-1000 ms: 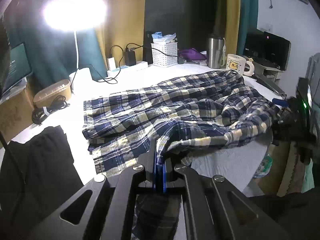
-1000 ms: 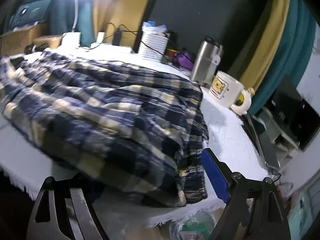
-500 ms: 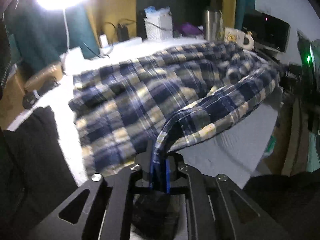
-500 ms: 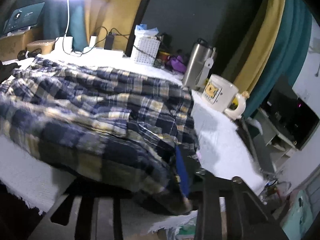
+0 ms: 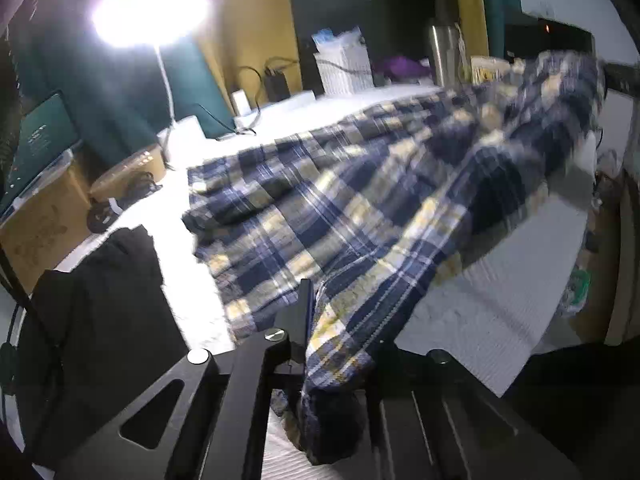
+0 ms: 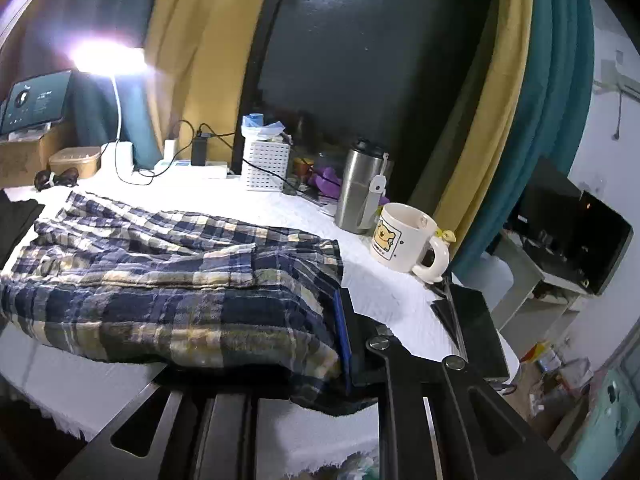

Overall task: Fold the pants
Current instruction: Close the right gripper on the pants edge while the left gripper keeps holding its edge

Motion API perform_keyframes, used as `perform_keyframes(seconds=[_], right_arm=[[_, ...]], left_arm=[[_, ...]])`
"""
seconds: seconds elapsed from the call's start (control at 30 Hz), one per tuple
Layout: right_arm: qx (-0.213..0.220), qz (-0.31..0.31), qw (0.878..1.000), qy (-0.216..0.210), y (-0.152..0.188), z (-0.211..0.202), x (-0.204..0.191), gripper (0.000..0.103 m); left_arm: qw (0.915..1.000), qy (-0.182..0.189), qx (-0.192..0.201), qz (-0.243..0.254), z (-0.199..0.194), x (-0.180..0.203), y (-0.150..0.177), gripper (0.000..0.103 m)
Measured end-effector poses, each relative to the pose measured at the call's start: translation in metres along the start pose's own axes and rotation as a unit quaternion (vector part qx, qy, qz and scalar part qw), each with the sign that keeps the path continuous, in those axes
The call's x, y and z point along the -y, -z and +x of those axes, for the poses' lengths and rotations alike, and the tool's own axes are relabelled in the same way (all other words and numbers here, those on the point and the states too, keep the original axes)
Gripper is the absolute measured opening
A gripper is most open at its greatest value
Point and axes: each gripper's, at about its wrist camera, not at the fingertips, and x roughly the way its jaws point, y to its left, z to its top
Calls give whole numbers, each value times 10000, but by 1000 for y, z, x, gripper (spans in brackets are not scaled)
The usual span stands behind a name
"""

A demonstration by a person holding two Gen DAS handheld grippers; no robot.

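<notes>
Your left gripper point(image 5: 316, 344) is clamped tight on a fold of the navy, cream and yellow plaid cotton pants point(image 5: 360, 208), which stretch from its jaws across the white textured tablecloth point(image 5: 500, 292). Your right gripper point(image 6: 336, 340) is closing its jaws on the pants' point(image 6: 180, 280) other corner, cloth pinched against the blue pad. Motion blurs the left view, and the draped fabric hides each gripper's further finger.

Bright lamp point(image 5: 150, 14), yellow and teal curtains point(image 6: 520, 120)

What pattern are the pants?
Navy, cream and yellow plaid pants; clearest in the right wrist view.
</notes>
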Motion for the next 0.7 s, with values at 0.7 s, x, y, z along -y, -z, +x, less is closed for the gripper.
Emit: perform_keyframes(seconds=[0.7], right_arm=[[356, 260, 9990, 78, 2, -43, 11, 16]], left_arm=[[9910, 63, 1330, 148, -118, -25, -63, 3]])
